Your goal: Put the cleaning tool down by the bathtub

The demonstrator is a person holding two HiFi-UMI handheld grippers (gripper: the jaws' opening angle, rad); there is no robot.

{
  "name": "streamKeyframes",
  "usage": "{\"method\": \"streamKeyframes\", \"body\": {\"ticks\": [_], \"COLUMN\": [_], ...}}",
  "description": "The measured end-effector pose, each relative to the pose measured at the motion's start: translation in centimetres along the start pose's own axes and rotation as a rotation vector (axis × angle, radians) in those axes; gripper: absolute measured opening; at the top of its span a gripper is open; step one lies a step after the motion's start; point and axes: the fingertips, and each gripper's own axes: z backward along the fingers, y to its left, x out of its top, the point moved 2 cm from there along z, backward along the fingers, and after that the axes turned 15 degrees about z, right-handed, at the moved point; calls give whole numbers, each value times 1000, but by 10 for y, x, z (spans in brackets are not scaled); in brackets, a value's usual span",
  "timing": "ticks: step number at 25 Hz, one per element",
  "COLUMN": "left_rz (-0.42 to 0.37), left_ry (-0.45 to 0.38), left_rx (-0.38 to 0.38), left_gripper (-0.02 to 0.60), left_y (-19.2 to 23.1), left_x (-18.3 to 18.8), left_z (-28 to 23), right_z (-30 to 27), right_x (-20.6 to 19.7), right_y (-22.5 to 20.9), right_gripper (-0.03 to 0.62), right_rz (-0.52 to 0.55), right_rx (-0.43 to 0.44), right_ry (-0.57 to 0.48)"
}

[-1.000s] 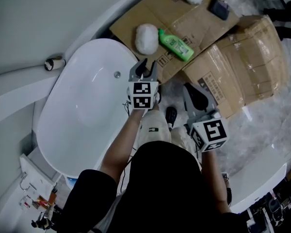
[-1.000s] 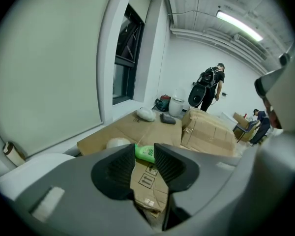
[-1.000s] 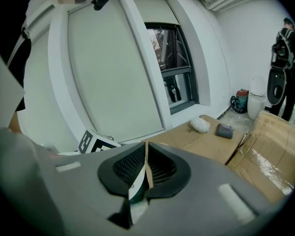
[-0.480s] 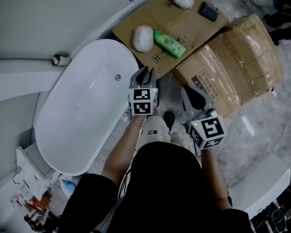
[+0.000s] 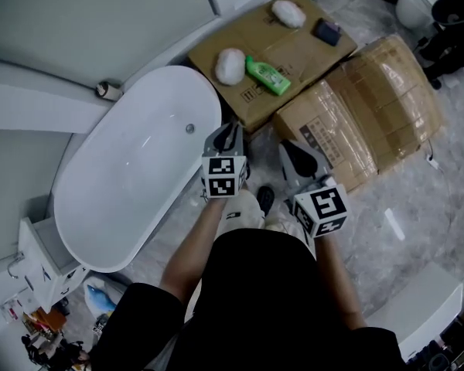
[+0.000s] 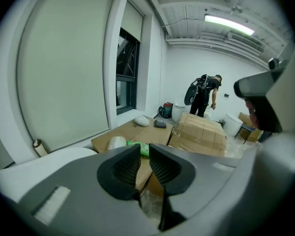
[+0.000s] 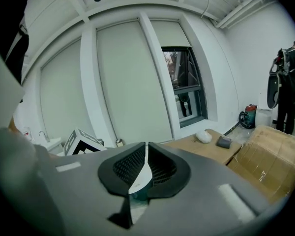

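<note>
The left tool (image 5: 229, 132) hangs empty by the bathtub (image 5: 131, 176) rim, its jaws just closing to a slit. The right tool (image 5: 294, 153) is empty too, jaws together.

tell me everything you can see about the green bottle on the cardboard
The green bottle looks like plastic, with a pale label on its side and its narrower cap end toward the white fluffy pad. It lies flat on the flattened cardboard beside the bathtub, close to the pad; whether they touch is unclear.
</note>
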Motion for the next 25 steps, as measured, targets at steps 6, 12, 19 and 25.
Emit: {"method": "streamKeyframes", "body": {"ticks": [6, 12, 19, 25], "left_rz": [-8, 6, 13, 7], "left_ry": [-54, -129, -187, -245], "left_rx": [-1, 10, 24, 1], "left_gripper": [46, 31, 12, -2], "left_y": [-19, -24, -16, -12], "left_x": [6, 26, 47, 76], "left_z": [50, 90, 136, 162], "right_z": [19, 25, 22, 20], "right_x": [13, 28, 53, 74], "right_y": [10, 19, 34, 48], "right_gripper": [12, 12, 12, 11], "right_rz": [21, 59, 89, 124], "right_rx": [24, 56, 68, 61], "right_ry": [-53, -82, -130, -148]}}
